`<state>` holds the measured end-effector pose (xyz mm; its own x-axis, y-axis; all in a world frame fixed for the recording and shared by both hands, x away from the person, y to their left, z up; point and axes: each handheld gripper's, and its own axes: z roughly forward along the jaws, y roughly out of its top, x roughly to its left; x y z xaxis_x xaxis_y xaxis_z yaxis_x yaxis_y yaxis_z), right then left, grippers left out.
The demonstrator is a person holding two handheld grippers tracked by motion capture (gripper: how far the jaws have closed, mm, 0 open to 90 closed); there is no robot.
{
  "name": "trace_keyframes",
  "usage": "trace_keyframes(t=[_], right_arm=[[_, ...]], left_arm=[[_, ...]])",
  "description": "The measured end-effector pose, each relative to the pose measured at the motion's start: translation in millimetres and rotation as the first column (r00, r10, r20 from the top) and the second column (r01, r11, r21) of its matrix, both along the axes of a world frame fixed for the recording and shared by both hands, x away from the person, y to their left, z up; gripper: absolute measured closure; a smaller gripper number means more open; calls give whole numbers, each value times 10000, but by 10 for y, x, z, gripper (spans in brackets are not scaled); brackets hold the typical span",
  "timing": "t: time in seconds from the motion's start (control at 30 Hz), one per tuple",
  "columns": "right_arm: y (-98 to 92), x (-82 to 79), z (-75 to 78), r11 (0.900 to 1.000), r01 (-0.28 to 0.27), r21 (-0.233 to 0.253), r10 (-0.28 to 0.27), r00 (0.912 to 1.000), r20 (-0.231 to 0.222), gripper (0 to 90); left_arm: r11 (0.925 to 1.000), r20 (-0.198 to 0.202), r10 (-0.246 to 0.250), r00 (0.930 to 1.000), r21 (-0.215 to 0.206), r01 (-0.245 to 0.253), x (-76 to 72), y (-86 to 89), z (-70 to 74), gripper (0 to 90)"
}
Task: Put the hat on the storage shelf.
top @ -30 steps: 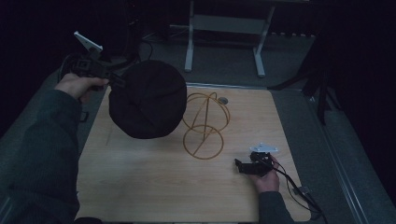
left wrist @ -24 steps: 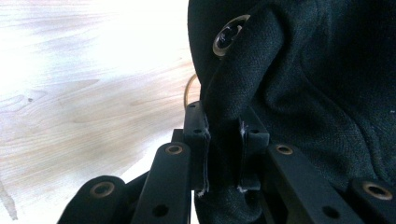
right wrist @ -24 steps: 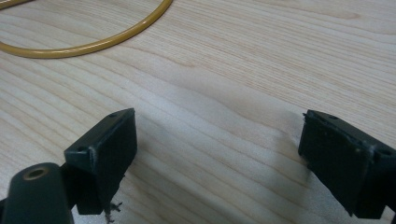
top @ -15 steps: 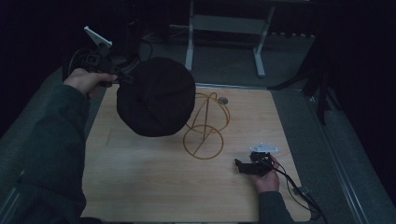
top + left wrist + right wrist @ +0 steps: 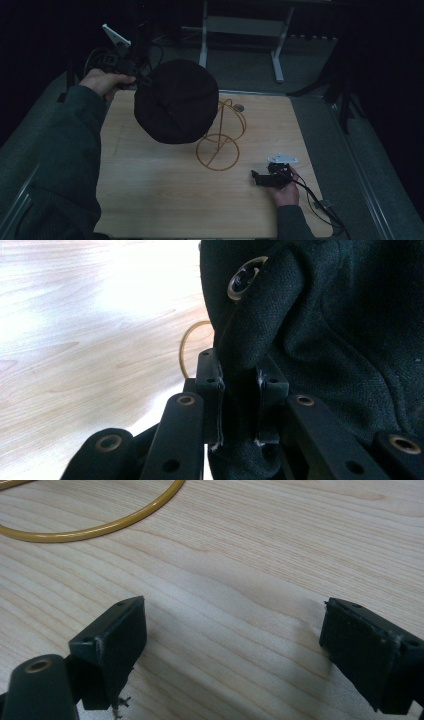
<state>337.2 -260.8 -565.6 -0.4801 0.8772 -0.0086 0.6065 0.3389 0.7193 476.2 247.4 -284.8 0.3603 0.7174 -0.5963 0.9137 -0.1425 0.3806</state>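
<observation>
Left claw (image 5: 239, 385) clamped on black hat (image 5: 176, 101), wire stand (image 5: 220, 139) bare, right claw (image 5: 235, 655) apart

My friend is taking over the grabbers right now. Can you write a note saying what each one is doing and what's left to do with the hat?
Left gripper: shut on a fold of the black hat, holding it in the air above the table, beside and partly in front of the wire stand.
Right gripper: open, holding nothing, low over the wooden table near the stand's base ring.
Done: hat is lifted and brought to the stand.
Left: probably lower the hat over the stand's top loop, then let go.
</observation>
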Motion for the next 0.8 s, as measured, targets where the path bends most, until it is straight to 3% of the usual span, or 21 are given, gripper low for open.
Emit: trace_keyframes(t=[0.37, 0.8], right_arm=[[-1, 0, 0, 10000, -9, -7, 9, 10000, 1, 115], [0, 0, 0, 10000, -5, -3, 5, 10000, -1, 115]], left_arm=[[9989, -11, -352, 9994, 300, 353, 75, -273, 47, 773], [9988, -36, -470, 9989, 111, 471, 177, -528, -35, 773]])
